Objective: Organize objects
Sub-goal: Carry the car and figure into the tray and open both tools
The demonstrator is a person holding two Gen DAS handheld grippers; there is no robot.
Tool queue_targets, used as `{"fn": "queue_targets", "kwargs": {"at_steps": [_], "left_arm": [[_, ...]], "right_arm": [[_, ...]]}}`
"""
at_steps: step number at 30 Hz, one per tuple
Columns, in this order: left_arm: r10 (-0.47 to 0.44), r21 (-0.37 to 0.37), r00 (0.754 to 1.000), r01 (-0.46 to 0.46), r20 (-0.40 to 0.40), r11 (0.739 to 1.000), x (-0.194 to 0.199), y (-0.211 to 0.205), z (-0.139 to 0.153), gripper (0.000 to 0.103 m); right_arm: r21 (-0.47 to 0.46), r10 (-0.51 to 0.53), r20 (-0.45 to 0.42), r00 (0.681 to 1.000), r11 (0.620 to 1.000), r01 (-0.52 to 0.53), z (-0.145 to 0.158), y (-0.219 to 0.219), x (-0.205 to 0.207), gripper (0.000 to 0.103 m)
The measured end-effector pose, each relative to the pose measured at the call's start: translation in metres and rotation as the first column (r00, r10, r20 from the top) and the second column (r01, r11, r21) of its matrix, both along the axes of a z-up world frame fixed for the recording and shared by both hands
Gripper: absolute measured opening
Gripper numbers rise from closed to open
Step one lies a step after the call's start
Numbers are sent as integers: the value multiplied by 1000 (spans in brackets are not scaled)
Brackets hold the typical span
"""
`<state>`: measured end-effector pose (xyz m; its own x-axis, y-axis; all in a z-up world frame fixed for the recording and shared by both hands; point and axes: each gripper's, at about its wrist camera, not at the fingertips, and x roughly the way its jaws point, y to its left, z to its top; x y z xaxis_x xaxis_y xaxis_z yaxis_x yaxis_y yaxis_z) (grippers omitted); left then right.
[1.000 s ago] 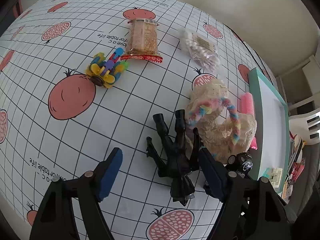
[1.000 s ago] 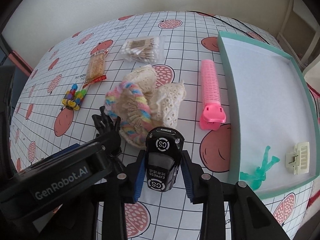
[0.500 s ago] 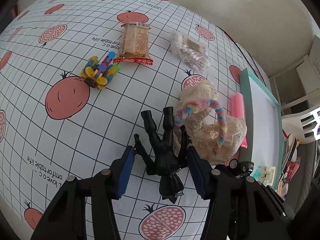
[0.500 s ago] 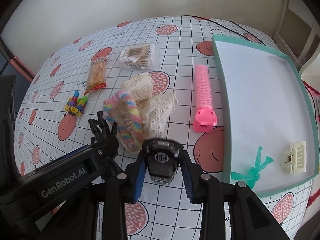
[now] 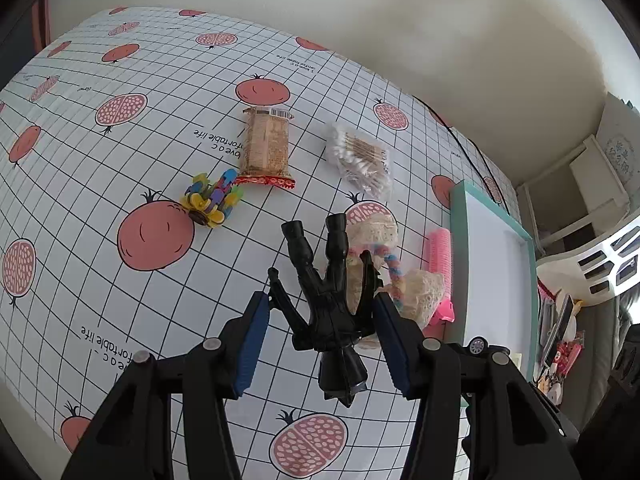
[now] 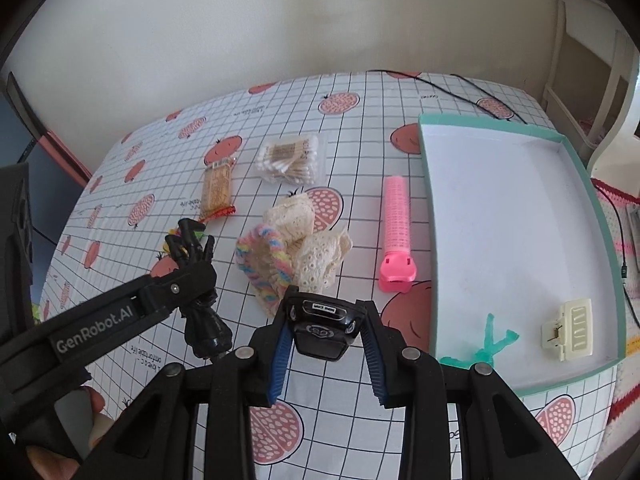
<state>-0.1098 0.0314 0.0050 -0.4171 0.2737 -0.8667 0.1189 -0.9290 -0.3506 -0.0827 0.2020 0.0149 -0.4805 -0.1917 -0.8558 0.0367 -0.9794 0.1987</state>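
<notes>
Left wrist view: left tongs (image 5: 320, 320) have clamped the black figure (image 5: 328, 300) since before (lifted); right tongs (image 6: 324, 330) grip toy car (image 6: 322, 328), tray (image 6: 432, 216) at two o'clock.

Plain cream wall (image 6: 240, 40) behind desk (image 5: 120, 128); desk covered in white grid cloth, pomegranate print. White slatted furniture (image 6: 600, 80) at right, possibly chair. Daylight even.

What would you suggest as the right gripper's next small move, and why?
Probably carry the toy car right, over the tray: the right gripper grips it clear of the table, and the tray has bare floor beside the clip.
</notes>
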Motion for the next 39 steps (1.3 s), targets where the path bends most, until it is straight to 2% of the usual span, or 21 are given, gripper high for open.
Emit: {"fn": "queue_targets", "kwargs": {"at_steps": [8, 12, 19, 27, 39], "left_arm": [[-50, 5, 997, 50, -59, 999, 4, 24, 11, 55], [-86, 14, 992, 88, -95, 996, 2, 45, 18, 55], [-195, 4, 968, 198, -156, 980, 1, 100, 26, 55], [-298, -38, 933, 297, -203, 954, 1, 159, 18, 55], [-323, -17, 935, 325, -148, 946, -6, 184, -13, 56]], "right_arm": [[-19, -123, -38, 992, 992, 122, 6, 46, 1, 35], [-33, -221, -60, 973, 975, 219, 8, 85, 4, 35], [-35, -346, -31, 938, 938, 345, -4, 147, 11, 35], [-46, -379, -19, 925, 925, 378, -13, 176, 17, 35], [-37, -357, -20, 934, 934, 357, -19, 170, 11, 36]]}}
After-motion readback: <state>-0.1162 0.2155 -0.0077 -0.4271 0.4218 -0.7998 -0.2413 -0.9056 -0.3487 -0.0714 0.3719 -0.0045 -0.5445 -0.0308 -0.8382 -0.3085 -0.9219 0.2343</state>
